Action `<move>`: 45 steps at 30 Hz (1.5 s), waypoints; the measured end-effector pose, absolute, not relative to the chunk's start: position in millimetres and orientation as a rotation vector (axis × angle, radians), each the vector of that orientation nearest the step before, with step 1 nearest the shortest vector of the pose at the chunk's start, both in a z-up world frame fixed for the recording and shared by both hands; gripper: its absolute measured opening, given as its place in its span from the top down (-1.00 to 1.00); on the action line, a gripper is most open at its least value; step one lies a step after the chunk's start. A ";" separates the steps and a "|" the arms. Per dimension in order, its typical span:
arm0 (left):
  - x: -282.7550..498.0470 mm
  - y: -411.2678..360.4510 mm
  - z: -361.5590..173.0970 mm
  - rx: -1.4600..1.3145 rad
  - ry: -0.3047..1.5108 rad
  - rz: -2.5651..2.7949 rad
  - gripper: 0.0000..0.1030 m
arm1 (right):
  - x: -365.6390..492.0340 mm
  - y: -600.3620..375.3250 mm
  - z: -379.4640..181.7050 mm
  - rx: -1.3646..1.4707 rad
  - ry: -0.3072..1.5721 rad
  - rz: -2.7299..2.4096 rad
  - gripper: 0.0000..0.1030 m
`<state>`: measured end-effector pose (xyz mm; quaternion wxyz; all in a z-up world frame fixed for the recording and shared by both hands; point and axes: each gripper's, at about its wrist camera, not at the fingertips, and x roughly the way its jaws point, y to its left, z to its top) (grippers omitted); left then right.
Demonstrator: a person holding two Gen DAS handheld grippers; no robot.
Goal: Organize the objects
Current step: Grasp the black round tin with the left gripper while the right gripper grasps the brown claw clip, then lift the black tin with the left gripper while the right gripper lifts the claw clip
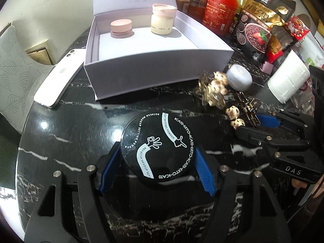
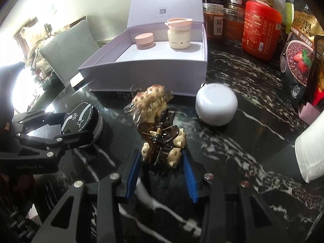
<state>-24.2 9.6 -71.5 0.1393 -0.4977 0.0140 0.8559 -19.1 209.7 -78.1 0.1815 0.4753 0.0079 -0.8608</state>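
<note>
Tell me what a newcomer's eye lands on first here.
The black powder jar with white lettering sits gripped in the left claw on the dark marble table. Beside it, the right claw pinches a brown hair clip with cream charms. Behind them stands an open lilac box holding two jars.

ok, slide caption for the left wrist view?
Left gripper clamps black powder jar before open gift box on marble table.
</note>
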 end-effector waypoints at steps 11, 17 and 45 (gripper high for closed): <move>-9.9 11.0 -70.7 -1.404 0.024 2.474 -0.33 | 3.2 208.9 -79.1 1.326 0.027 -2.412 0.16; -10.8 10.9 -71.5 -1.379 0.003 2.473 -0.34 | -1.1 207.9 -78.8 1.325 0.004 -2.426 -0.05; -8.6 26.7 -81.6 -1.337 0.160 2.544 -0.30 | -3.1 190.9 -85.1 1.257 0.164 -2.534 0.11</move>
